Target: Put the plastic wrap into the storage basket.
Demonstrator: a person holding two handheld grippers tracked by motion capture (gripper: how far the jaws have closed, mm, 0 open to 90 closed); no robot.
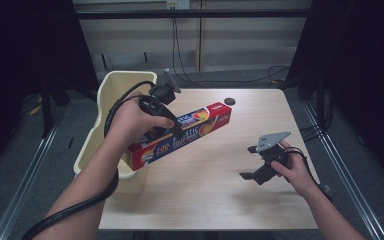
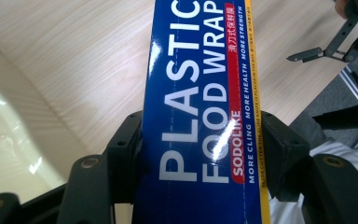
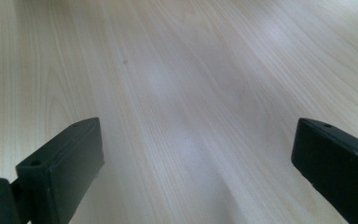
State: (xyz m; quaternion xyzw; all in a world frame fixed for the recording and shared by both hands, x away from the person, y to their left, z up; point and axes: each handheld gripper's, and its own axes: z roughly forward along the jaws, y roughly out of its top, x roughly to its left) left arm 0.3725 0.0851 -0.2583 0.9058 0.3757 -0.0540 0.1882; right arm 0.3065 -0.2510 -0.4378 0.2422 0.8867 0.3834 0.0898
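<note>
— Blue and red cardboard was seen at the middle left of the surface (image 1: 205,200): what was it?

— A long box of plastic food wrap (image 1: 180,136) was made out, lifted clear of the pale wood and tilted, its far end raised toward the back of the surface and its near end hanging over the rim of a cream plastic bin (image 1: 111,95) set against the left edge.

— How was the box held?

— It was clamped by the left gripper (image 1: 172,131). In the left gripper view the two black jaws were pressed against the long sides of the box (image 2: 200,116), one on each side, with the blue printed face turned toward the camera.

— And the other tool?

— The right gripper (image 1: 251,162) was held low over the right part of the surface, well apart from the box. Its jaws were spread wide, and nothing was caught between them; bare wood grain (image 3: 182,93) was seen in the gap in the right gripper view.

— Was anything else noted?

— A small dark round disc (image 1: 229,101) was seen lying near the back edge, just beyond the raised end of the box. Whether it was a cap or a hole fitting could not be told.
</note>
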